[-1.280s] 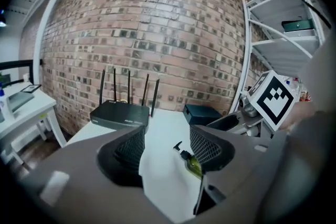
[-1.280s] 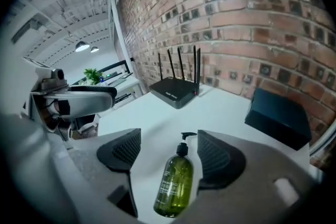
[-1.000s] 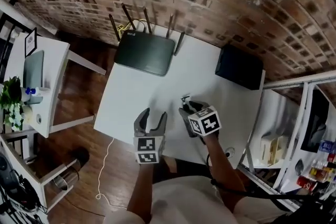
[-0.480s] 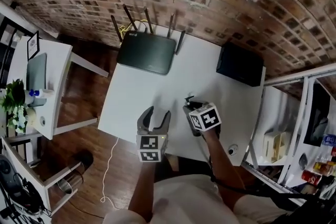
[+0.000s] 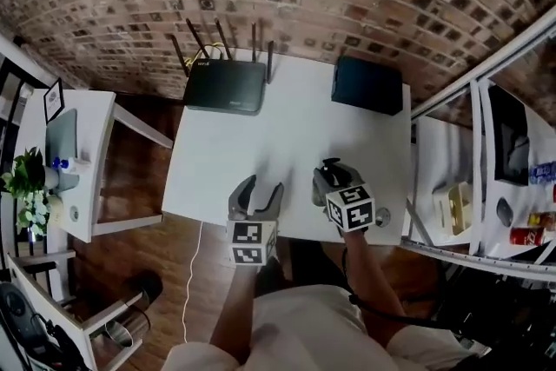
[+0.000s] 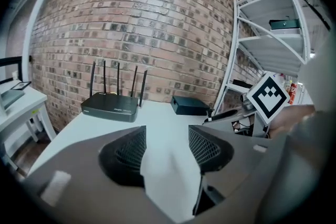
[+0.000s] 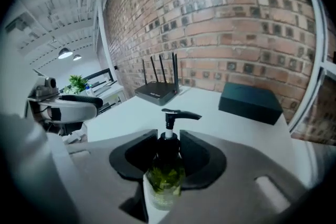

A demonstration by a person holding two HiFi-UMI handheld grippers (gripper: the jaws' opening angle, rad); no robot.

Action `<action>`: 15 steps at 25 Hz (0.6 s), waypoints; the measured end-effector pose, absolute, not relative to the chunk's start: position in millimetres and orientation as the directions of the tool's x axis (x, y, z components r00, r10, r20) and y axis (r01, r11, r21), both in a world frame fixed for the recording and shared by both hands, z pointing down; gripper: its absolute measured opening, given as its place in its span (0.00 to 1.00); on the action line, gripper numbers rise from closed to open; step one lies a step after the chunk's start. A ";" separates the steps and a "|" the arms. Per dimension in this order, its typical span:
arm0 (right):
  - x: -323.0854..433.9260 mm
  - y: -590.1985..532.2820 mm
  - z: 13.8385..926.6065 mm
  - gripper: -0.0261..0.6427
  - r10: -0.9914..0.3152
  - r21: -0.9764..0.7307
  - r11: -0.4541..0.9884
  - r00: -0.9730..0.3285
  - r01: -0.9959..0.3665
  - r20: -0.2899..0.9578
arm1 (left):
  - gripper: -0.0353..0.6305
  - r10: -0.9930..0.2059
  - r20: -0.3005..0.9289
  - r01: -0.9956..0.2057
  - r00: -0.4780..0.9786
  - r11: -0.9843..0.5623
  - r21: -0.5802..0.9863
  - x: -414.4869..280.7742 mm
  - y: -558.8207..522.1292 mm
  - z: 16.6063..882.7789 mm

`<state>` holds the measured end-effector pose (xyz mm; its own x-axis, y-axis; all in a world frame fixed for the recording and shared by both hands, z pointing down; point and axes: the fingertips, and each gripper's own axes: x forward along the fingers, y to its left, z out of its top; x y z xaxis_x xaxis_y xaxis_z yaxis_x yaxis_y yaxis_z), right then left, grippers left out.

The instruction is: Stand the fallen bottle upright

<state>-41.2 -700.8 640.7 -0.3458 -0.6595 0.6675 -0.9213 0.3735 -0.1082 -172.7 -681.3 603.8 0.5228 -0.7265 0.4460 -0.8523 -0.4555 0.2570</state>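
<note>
Router at far-left corner of white surface. Near front edge, left tool: jaws apart, nothing between. Beside it, right tool clamped on neck of pump bottle, pump end up. Black box at far-right corner.

clear pump bottle, black pump head, green contents, clamped between the right tongs, pump end foremost.
</note>
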 end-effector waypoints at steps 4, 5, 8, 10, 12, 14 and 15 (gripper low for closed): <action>-30.4 -661.8 630.8 0.22 -0.761 -0.027 0.320 -0.274 -0.947 0.588 | 0.47 -0.704 0.436 -0.827 0.560 -0.504 0.248 -160.9 -651.9 598.8; -29.0 -653.4 630.3 0.22 -0.782 -0.006 0.307 -0.256 -0.952 0.569 | 0.47 -0.700 0.435 -0.823 0.566 -0.513 0.244 -158.5 -645.7 598.1; -30.2 -636.7 633.1 0.22 -0.827 0.036 0.285 -0.227 -0.958 0.514 | 0.47 -0.693 0.432 -0.813 0.577 -0.535 0.229 -154.3 -632.1 594.5; -35.3 -631.4 635.5 0.22 -0.839 0.041 0.287 -0.230 -0.957 0.493 | 0.47 -0.695 0.428 -0.812 0.577 -0.542 0.215 -155.4 -624.3 589.7; -37.8 -629.6 635.0 0.22 -0.849 0.045 0.276 -0.222 -0.960 0.479 | 0.47 -0.701 0.420 -0.813 0.575 -0.546 0.202 -159.1 -617.9 582.4; -33.7 -628.0 637.3 0.24 -0.859 0.050 0.256 -0.203 -0.966 0.470 | 0.47 -0.709 0.406 -0.812 0.577 -0.552 0.190 -162.2 -611.7 573.0; -30.5 -625.2 639.2 0.29 -0.859 0.047 0.246 -0.195 -0.968 0.473 | 0.47 -0.711 0.398 -0.811 0.579 -0.555 0.187 -163.3 -607.6 568.2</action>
